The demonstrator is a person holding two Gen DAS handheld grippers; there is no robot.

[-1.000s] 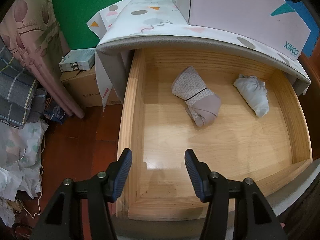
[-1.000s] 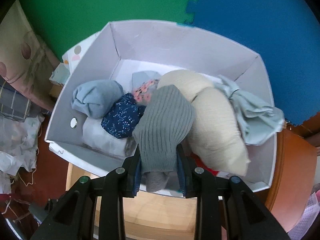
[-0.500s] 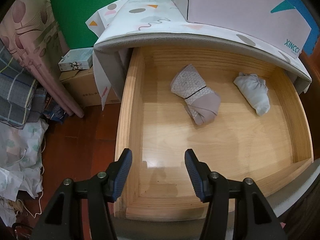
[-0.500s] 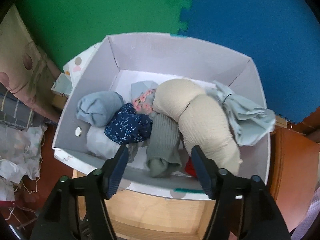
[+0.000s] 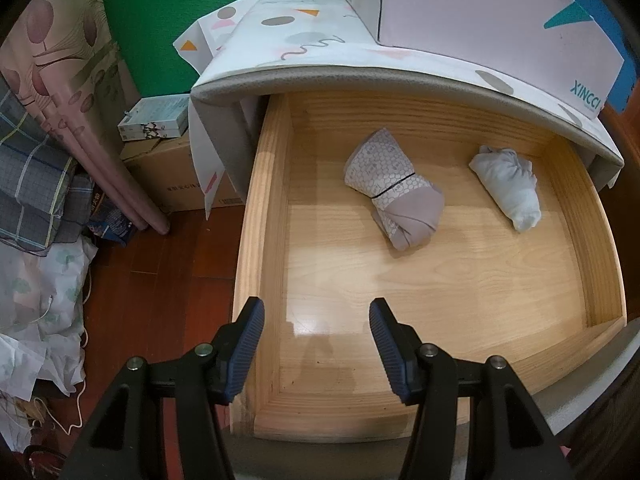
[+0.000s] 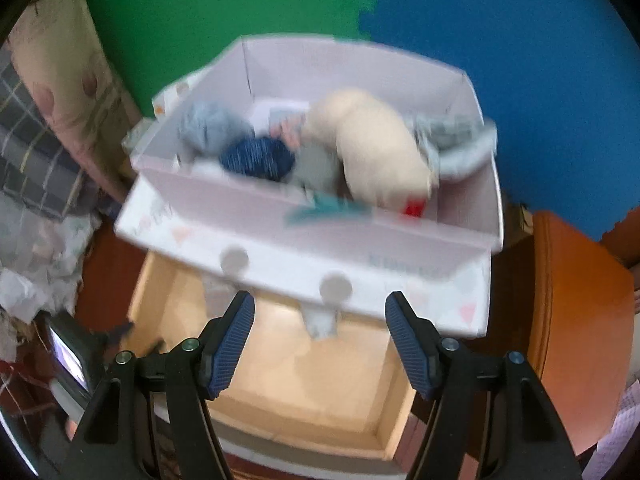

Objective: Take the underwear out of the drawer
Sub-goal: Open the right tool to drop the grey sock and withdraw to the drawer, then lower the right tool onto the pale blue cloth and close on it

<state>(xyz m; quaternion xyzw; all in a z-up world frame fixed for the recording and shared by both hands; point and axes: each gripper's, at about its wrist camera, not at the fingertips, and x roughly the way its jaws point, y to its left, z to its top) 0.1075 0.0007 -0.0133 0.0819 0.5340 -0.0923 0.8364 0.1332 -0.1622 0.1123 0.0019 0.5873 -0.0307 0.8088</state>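
Observation:
The open wooden drawer (image 5: 264,216) holds two rolled pieces of underwear: a patterned mauve roll (image 5: 394,196) near the middle and a pale white roll (image 5: 508,184) at the back right. My left gripper (image 5: 316,344) is open and empty, above the drawer's front left corner. My right gripper (image 6: 318,344) is open and empty, above the drawer's front, facing a white box (image 6: 360,236) full of rolled garments on the cabinet top. The grey ribbed roll (image 6: 316,168) lies in that box. The right wrist view is blurred.
The white box also shows in the left wrist view (image 5: 480,24), on a patterned cloth (image 5: 288,36) over the cabinet. A cardboard box (image 5: 176,176), curtains and piled fabric (image 5: 36,184) stand at the left on the wood floor. An orange-brown surface (image 6: 576,320) lies right.
My right gripper let go of the grey ribbed roll into the white box, opened, and pulled back and down toward the drawer. My left gripper stayed open and hardly moved.

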